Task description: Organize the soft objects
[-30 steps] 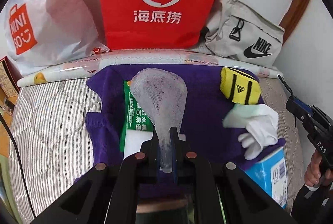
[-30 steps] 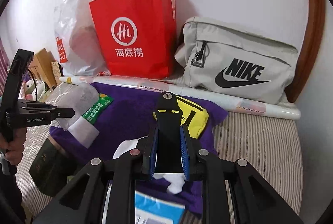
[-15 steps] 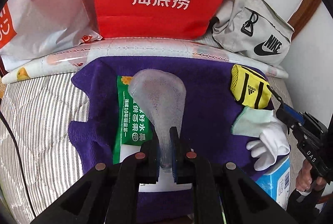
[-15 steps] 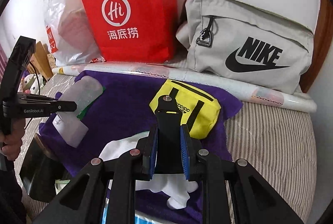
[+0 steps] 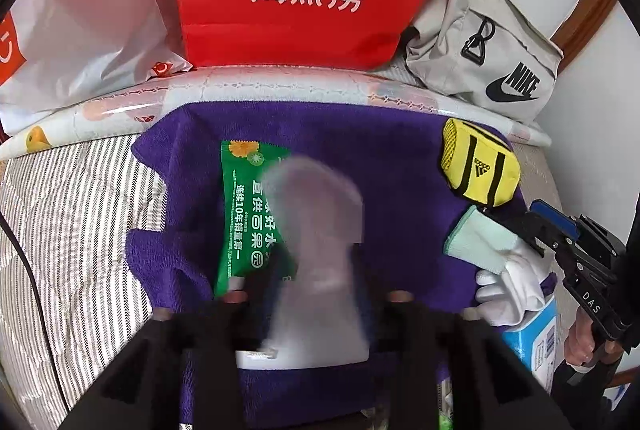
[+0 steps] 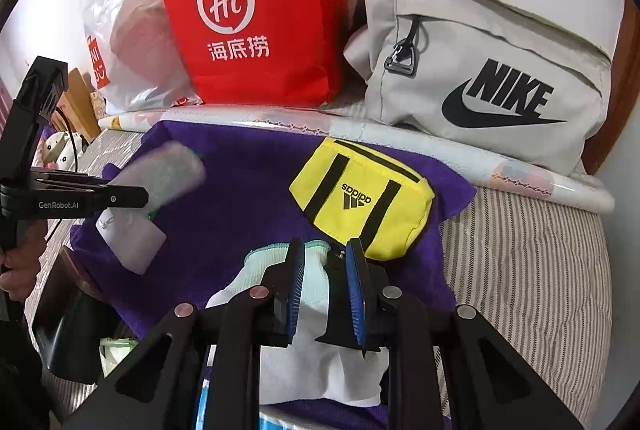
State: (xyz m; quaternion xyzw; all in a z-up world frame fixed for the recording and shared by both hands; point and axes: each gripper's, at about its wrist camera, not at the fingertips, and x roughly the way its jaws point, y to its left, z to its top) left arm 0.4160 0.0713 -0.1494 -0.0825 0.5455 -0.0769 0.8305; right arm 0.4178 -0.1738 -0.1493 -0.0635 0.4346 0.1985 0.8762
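Purple towel point(image 6: 256, 198); yellow pouch point(image 6: 360, 198), black stripes

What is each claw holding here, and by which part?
Left claw: its jaws are opening, with the narrow end of the translucent sock between them. Right claw: over the cuff of the white glove; whether it grips cannot be told.

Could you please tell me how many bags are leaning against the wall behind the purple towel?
3: a translucent white plastic bag on the left, a red paper bag in the middle, and a grey fabric Nike bag on the right. Others may be hidden behind them.
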